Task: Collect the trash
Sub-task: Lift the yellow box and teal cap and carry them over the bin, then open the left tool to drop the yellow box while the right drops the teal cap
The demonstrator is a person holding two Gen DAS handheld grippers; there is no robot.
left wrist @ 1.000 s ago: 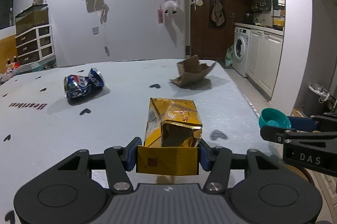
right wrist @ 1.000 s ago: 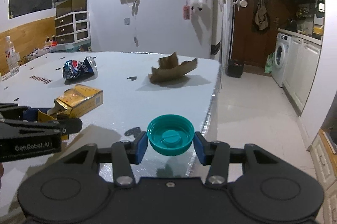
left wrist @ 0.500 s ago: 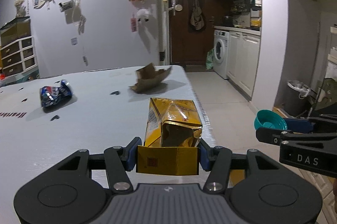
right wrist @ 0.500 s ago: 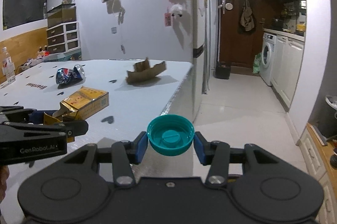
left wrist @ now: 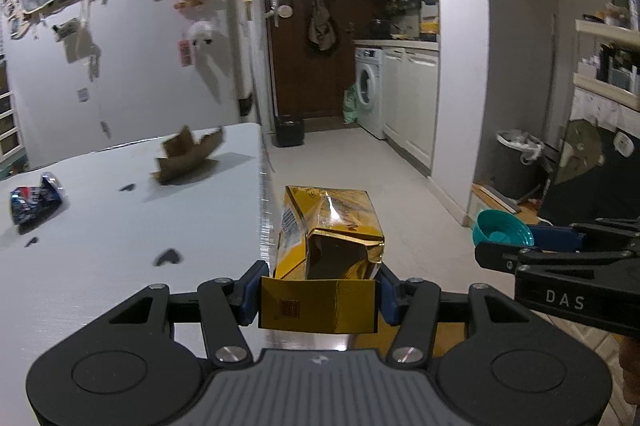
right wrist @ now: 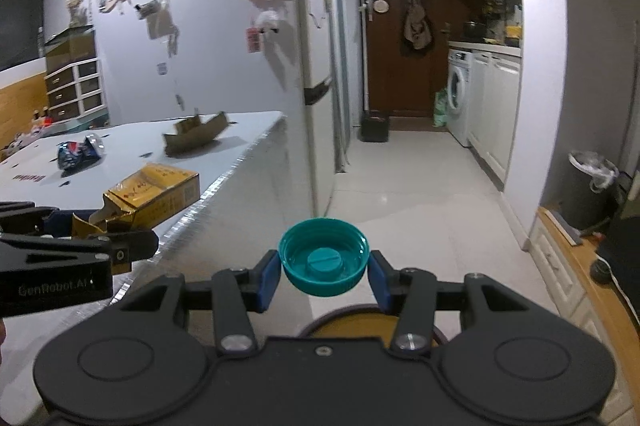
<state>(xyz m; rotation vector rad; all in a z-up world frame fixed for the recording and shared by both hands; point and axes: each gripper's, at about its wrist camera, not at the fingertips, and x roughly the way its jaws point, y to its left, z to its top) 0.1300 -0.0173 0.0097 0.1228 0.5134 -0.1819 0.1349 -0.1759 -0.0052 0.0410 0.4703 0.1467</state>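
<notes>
My left gripper (left wrist: pixel 318 300) is shut on a crumpled gold carton (left wrist: pixel 328 238) and holds it over the right edge of the white table (left wrist: pixel 100 246). The carton also shows in the right wrist view (right wrist: pixel 152 194). My right gripper (right wrist: pixel 324 276) is shut on a teal bottle cap (right wrist: pixel 324 262), held in the air off the table's right side; the cap shows in the left wrist view (left wrist: pixel 502 232). A crushed blue can (left wrist: pixel 34 198) and a torn brown cardboard piece (left wrist: pixel 188 156) lie on the table. A round yellow-brown opening (right wrist: pixel 352 324) shows below the right gripper.
A dark bin with a white liner (right wrist: pixel 592 186) stands by the right wall. A small dark bin (right wrist: pixel 375 127) stands at the end of the tiled corridor near a washing machine (right wrist: pixel 458 96). A fridge (right wrist: pixel 316 66) stands beyond the table's end.
Both grippers swung right, off the table toward the corridor, still holding the carton and the cap. The can and the cardboard shifted to the left of both views.
</notes>
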